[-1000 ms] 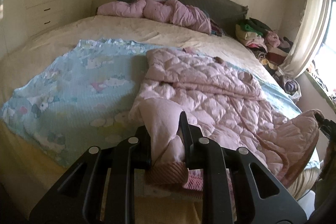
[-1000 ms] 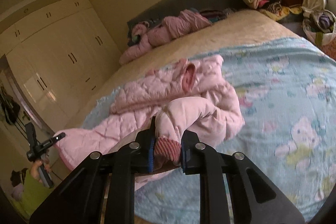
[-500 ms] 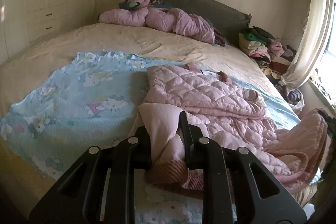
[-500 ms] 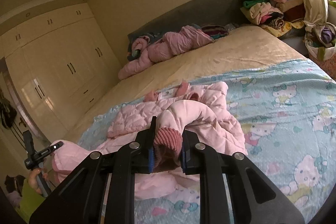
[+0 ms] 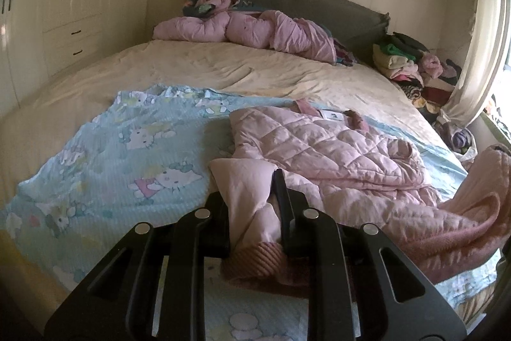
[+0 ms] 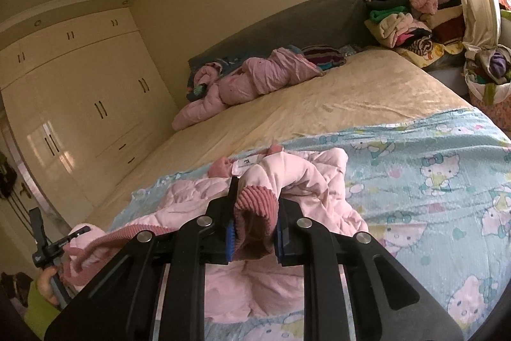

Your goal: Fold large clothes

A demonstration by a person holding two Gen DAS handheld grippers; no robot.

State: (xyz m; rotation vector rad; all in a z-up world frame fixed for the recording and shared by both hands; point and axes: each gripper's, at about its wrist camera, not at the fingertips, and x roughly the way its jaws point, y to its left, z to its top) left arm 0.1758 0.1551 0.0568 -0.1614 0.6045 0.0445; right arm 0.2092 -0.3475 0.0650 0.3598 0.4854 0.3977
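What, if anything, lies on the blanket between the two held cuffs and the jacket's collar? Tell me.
Nothing foreign. The left gripper and right gripper each clamp a ribbed cuff; only the pink quilted jacket itself covers the cartoon-cat blanket up to its collar.

You are working in a home bedroom, and the wide bed with its cream sheet shows it. Behind the bed stands a grey padded headboard, with bundled pink bedding at its foot. Left of the bed runs a cream built-in wardrobe, and right of it are piled clothes and a pale curtain.
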